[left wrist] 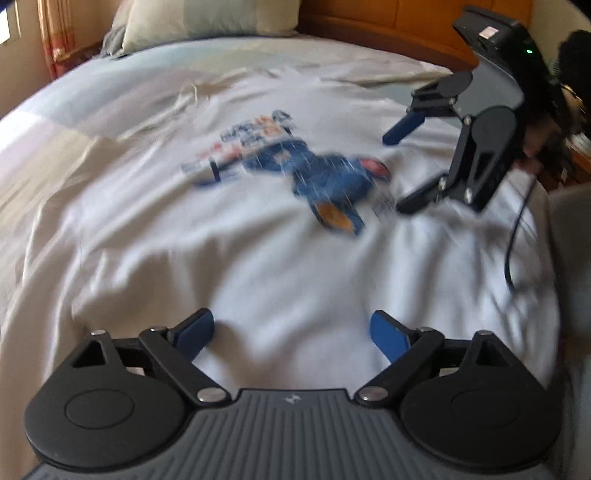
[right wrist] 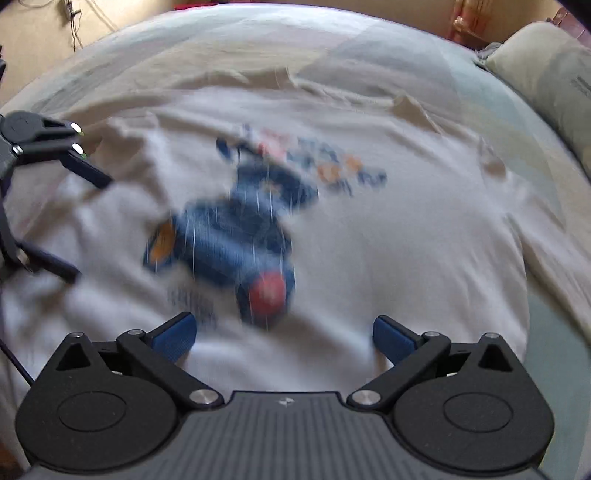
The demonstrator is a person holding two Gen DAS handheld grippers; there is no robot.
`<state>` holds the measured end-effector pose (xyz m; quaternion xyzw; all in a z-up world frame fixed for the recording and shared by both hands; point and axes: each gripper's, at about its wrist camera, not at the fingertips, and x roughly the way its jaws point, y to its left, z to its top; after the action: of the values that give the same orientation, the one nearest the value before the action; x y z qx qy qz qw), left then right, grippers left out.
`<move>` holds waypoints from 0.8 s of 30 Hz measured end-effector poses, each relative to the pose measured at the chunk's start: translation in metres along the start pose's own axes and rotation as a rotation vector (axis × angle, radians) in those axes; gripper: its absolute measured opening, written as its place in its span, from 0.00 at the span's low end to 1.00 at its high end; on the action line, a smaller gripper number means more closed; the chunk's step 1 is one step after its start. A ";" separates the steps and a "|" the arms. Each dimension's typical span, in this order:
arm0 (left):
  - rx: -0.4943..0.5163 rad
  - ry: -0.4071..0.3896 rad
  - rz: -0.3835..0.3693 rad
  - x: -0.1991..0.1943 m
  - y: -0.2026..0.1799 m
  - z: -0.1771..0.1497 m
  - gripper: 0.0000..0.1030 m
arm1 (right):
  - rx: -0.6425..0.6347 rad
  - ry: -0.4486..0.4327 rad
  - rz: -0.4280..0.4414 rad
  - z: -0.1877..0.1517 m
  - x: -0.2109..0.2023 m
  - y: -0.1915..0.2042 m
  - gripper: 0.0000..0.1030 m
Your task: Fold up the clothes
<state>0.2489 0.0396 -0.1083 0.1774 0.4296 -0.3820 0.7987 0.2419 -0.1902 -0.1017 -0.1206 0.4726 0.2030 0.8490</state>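
Observation:
A white T-shirt (left wrist: pixel 258 258) with a blue, red and orange print (left wrist: pixel 314 173) lies spread out on the bed, print side up. It also shows in the right wrist view (right wrist: pixel 388 240). My left gripper (left wrist: pixel 293 334) is open and empty, just above the shirt's near edge. My right gripper (right wrist: pixel 284 334) is open and empty over the shirt near the print. The right gripper also shows in the left wrist view (left wrist: pixel 397 170), at the shirt's right side. The left gripper shows in the right wrist view (right wrist: pixel 88 229), at the left. Both views are motion-blurred.
The bed (left wrist: pixel 55 166) has a pale beige and light blue cover. A pillow (left wrist: pixel 207 18) lies at the head by a wooden headboard (left wrist: pixel 369 14). The pillow shows at right in the right wrist view (right wrist: pixel 546 74). A black cable (left wrist: pixel 517 236) hangs from the right gripper.

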 end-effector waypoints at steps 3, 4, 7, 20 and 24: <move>-0.063 0.003 -0.011 -0.013 0.012 -0.001 0.90 | -0.003 -0.007 -0.017 -0.001 -0.004 0.001 1.00; -0.071 -0.025 0.004 -0.018 0.018 0.006 0.90 | -0.004 -0.009 -0.023 -0.002 -0.005 0.002 1.00; -0.069 -0.139 0.006 -0.026 0.034 0.032 0.90 | -0.032 -0.062 -0.046 0.006 -0.010 0.006 1.00; -0.276 -0.056 0.056 -0.010 0.065 0.024 0.88 | -0.082 -0.227 -0.104 0.015 0.000 -0.014 1.00; -0.260 -0.163 0.146 -0.031 0.021 0.017 0.88 | 0.023 -0.258 -0.120 -0.006 -0.027 -0.006 1.00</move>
<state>0.2642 0.0566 -0.0741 0.0716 0.3952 -0.2772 0.8728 0.2274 -0.2037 -0.0814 -0.1120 0.3540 0.1606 0.9145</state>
